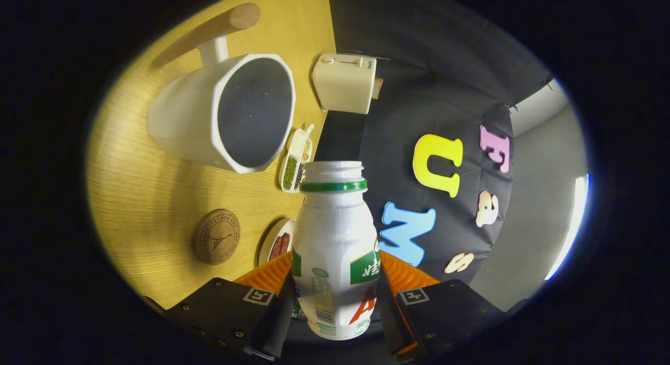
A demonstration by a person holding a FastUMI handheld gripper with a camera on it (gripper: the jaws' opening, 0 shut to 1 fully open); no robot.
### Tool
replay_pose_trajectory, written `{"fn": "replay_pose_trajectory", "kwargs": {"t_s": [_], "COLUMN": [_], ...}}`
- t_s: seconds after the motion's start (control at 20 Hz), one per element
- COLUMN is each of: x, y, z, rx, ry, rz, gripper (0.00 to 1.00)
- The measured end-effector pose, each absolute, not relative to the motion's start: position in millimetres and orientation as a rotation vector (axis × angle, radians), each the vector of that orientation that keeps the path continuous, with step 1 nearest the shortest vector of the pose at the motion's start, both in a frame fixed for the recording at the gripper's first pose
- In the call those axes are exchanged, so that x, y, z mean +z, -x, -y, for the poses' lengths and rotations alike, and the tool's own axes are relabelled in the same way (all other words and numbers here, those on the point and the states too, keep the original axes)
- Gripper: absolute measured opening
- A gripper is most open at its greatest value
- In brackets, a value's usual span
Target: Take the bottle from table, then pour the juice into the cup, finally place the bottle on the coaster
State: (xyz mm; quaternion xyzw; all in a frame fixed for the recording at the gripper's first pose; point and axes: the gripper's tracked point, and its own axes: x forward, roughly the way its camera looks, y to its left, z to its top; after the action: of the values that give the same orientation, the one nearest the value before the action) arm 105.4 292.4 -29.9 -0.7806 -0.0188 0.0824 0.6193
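Tool clamps your capless white plastic bottle, tilted toward the white faceted cup; tip too early and juice hits the wooden counter.

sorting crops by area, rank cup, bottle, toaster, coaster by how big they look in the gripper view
1. cup
2. bottle, held in the gripper; nearness inflates it, so close to the cup
3. toaster
4. coaster

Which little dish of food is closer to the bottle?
The round plate with red strips, right beside the bottle held between the gripper's fingers. The long divided tray of beans lies farther off, by the white cup.
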Motion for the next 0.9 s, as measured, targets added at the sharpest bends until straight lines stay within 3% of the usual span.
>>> {"fn": "replay_pose_trajectory", "kwargs": {"t_s": [0.9], "x": [-33.6], "y": [-107.3], "z": [-283.2], "rx": [0.192], "ry": [1.485], "rz": [0.020], "gripper": [0.71]}}
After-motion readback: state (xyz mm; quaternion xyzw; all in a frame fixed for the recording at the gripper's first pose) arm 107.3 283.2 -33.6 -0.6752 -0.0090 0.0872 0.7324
